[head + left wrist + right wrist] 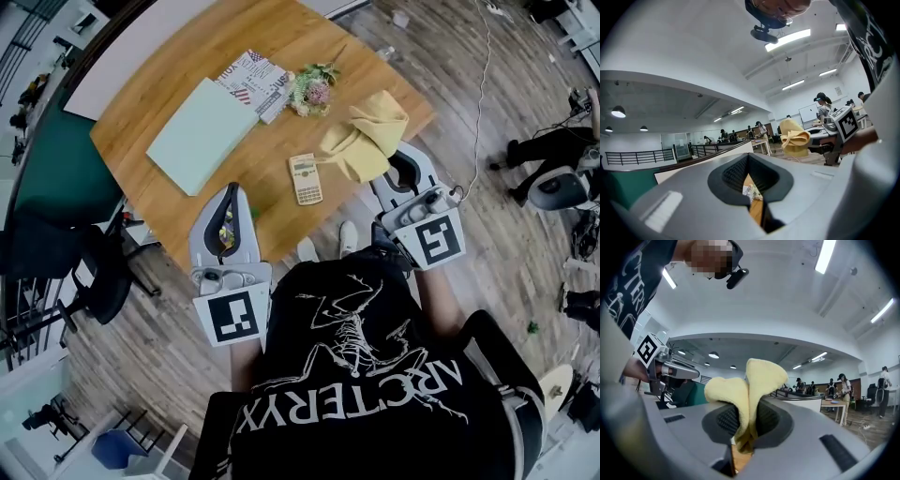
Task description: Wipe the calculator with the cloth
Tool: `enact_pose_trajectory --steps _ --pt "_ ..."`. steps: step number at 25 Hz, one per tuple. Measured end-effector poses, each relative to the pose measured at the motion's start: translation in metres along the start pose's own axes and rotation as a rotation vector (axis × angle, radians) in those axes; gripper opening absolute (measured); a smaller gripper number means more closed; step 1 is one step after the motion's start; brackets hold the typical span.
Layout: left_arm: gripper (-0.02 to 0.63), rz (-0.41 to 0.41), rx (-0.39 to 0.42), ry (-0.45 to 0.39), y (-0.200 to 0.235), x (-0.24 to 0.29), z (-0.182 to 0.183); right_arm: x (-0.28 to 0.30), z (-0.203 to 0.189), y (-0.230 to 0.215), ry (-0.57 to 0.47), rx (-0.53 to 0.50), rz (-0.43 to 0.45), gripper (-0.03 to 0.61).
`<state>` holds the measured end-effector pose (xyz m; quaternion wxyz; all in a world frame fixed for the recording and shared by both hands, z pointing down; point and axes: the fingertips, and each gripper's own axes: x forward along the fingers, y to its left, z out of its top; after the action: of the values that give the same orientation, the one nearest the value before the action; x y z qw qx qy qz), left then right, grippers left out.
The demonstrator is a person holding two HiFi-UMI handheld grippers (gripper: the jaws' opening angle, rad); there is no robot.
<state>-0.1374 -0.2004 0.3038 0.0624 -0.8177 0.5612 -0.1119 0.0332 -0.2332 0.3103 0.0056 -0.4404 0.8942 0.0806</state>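
Yellow cloth (754,380) is clamped between the jaws of the right tongs (747,430), bunched and standing out past their tips. Seen from above, the right tongs (403,171) sit at the table's (281,37) near edge, the cloth (366,141) draped ahead of them. Calculator (305,178) lies flat just left of those jaws, close beside the cloth; contact cannot be confirmed. Left tongs (232,194) rest well left of the calculator, jaws closed together, nothing gripped (751,187). Green folder (202,134) lies ahead of the left tongs.
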Motion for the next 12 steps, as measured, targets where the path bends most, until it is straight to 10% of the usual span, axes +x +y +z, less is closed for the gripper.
enact_pose_trajectory --steps 12 --pt "0.009 -0.014 0.002 -0.012 -0.004 0.012 0.004 0.001 0.005 -0.011 -0.033 -0.012 -0.016 0.055"
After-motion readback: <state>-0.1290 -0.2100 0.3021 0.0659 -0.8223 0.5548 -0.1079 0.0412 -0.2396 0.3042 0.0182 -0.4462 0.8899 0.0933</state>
